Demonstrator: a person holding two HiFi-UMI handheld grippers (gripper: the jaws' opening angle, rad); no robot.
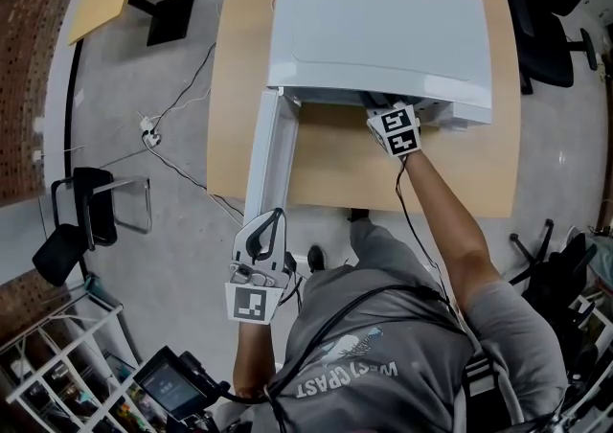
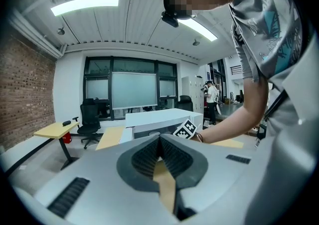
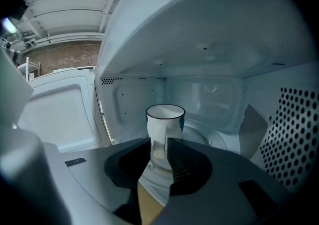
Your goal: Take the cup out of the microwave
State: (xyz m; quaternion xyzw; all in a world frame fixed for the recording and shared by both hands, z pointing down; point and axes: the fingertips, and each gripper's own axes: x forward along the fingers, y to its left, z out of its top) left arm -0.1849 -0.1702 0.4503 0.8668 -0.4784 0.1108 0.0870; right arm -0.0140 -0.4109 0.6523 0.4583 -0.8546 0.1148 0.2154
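The left gripper (image 2: 159,140) (jaws pressed together, empty) hangs past the table's (image 1: 335,172) near edge. The right gripper's (image 3: 159,145) jaws are spread astride the handle of the cup (image 3: 165,119), which stands upright inside the microwave (image 1: 383,34).

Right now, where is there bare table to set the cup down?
Bare table in front of the microwave, between the open door and the right arm, and a smaller patch right of that arm. A bare strip runs left of the microwave. Its opening is crowded: right gripper, jaws apart, at the cup.
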